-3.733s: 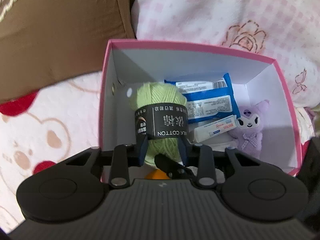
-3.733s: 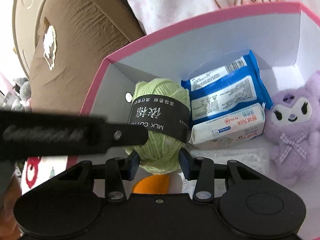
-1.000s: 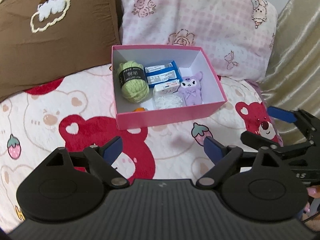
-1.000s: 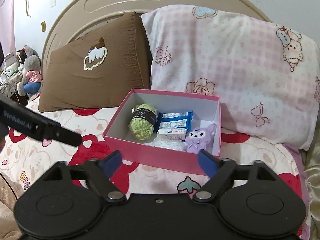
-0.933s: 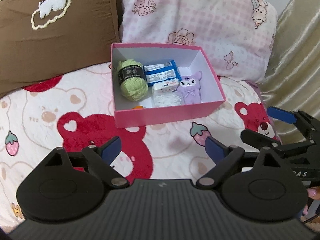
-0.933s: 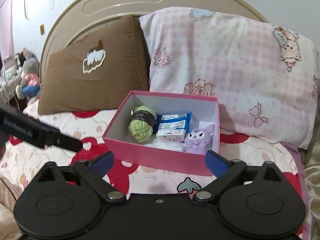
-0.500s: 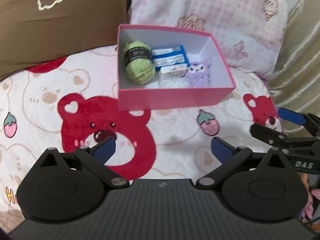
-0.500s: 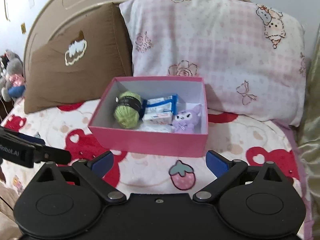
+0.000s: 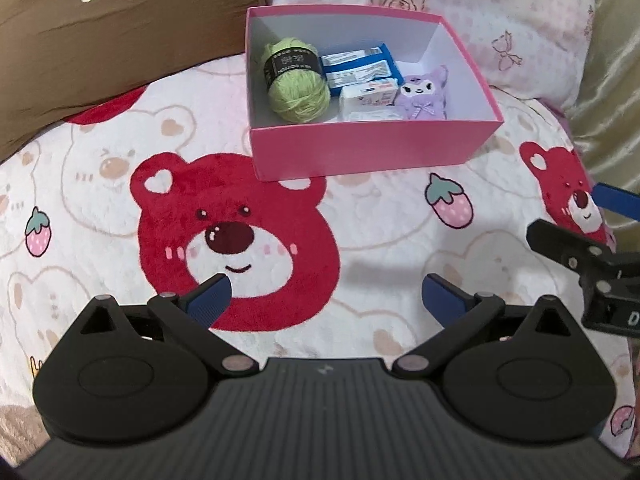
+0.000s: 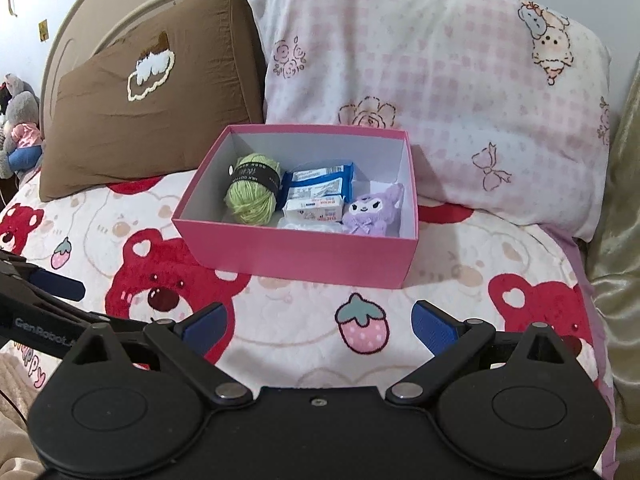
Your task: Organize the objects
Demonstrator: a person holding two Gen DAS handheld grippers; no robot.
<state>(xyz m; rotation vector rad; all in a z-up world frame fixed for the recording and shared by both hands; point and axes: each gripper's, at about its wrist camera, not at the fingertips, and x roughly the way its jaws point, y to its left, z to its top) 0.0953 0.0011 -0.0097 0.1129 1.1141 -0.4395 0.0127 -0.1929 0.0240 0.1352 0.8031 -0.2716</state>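
Note:
A pink box (image 9: 360,152) (image 10: 296,254) stands on the bear-print blanket. Inside lie a green yarn ball (image 9: 296,80) (image 10: 252,188), a blue tissue pack (image 9: 356,66) (image 10: 320,180), a small white packet (image 9: 370,94) (image 10: 314,208) and a purple plush toy (image 9: 424,94) (image 10: 372,210). My left gripper (image 9: 326,298) hangs open over the blanket, well in front of the box, with nothing between its fingers. My right gripper (image 10: 318,328) is also open and empty, in front of the box. Each gripper shows at the edge of the other's view.
A brown pillow (image 10: 148,92) and a pink checked pillow (image 10: 440,92) lean on the headboard behind the box. A gold cover (image 9: 608,80) lies on the right. Stuffed toys (image 10: 18,128) sit far left. The blanket (image 9: 380,240) stretches in front of the box.
Both grippers let go of the yarn ball in the box and drew back, open. Over the last second the left gripper sank and tipped down toward the blanket, its jaws spreading a little wider.

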